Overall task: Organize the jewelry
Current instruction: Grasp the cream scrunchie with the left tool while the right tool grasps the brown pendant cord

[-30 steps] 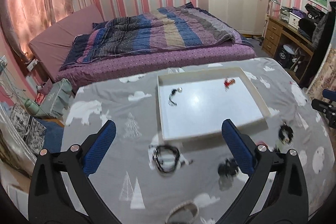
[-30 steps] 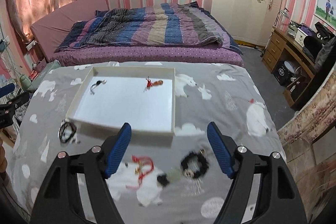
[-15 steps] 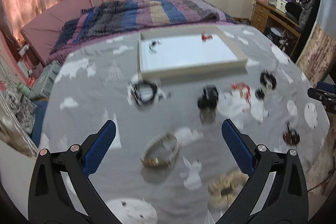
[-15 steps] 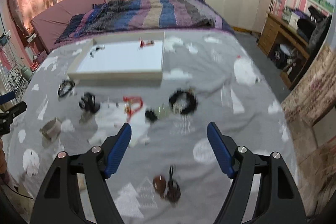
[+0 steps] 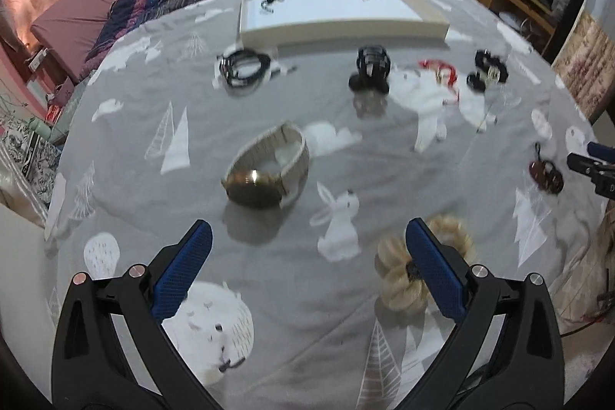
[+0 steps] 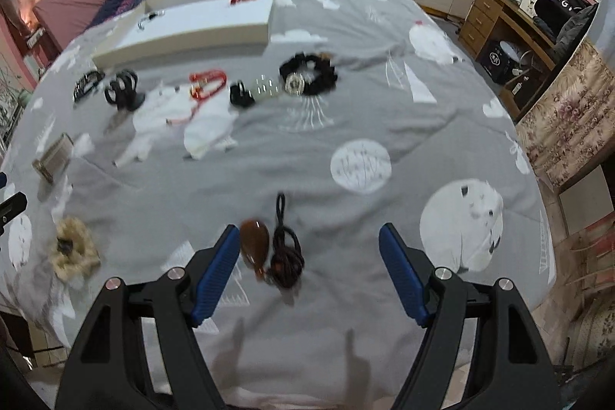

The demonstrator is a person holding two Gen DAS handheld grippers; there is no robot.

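Both hand-held grippers, left [image 5: 303, 266] and right [image 6: 307, 266], are spread wide and empty. Right frames the brown teardrop pendant on dark cord [image 6: 269, 250] (likely next pick); shallow white tray [image 6: 184, 27] sits far.

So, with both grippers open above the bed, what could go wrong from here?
1. The watch stands on its side on soft bedding, so the left gripper may tip or push it instead of gripping it.
2. The pendant touches its cord; the right gripper may catch only one, leaving the other dangling.
3. The tray is far across the bed, so pieces could drop on the way.
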